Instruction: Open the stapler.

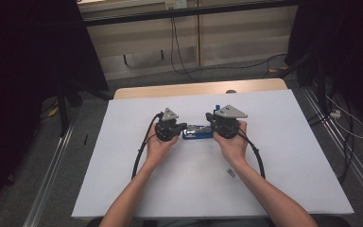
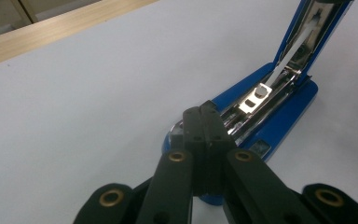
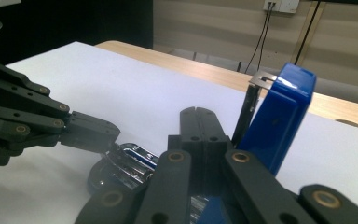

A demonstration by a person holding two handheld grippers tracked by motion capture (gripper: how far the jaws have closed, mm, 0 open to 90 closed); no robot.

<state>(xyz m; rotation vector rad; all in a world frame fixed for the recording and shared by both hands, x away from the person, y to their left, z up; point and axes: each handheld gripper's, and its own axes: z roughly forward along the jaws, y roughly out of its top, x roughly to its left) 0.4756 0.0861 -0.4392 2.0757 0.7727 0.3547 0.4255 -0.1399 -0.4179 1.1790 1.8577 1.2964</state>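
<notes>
A blue stapler (image 1: 197,132) lies on the white table top (image 1: 274,156) between my two grippers, its blue lid (image 3: 279,116) swung up nearly upright. The bright metal magazine (image 2: 261,93) is exposed. My left gripper (image 2: 204,109) is shut, its tip resting on the stapler's front end. In the right gripper view the left gripper (image 3: 112,140) comes in from the left and touches the metal front. My right gripper (image 3: 199,112) is shut with nothing seen between its jaws, standing just beside the raised lid, over the stapler's rear. From above, the left gripper (image 1: 185,126) and right gripper (image 1: 209,125) face each other.
A small pale metallic piece (image 1: 230,173) lies on the table near my right forearm. The wooden table edge (image 1: 194,89) runs along the far side. Cables (image 1: 179,42) hang at the back wall, and black cables trail from both grippers.
</notes>
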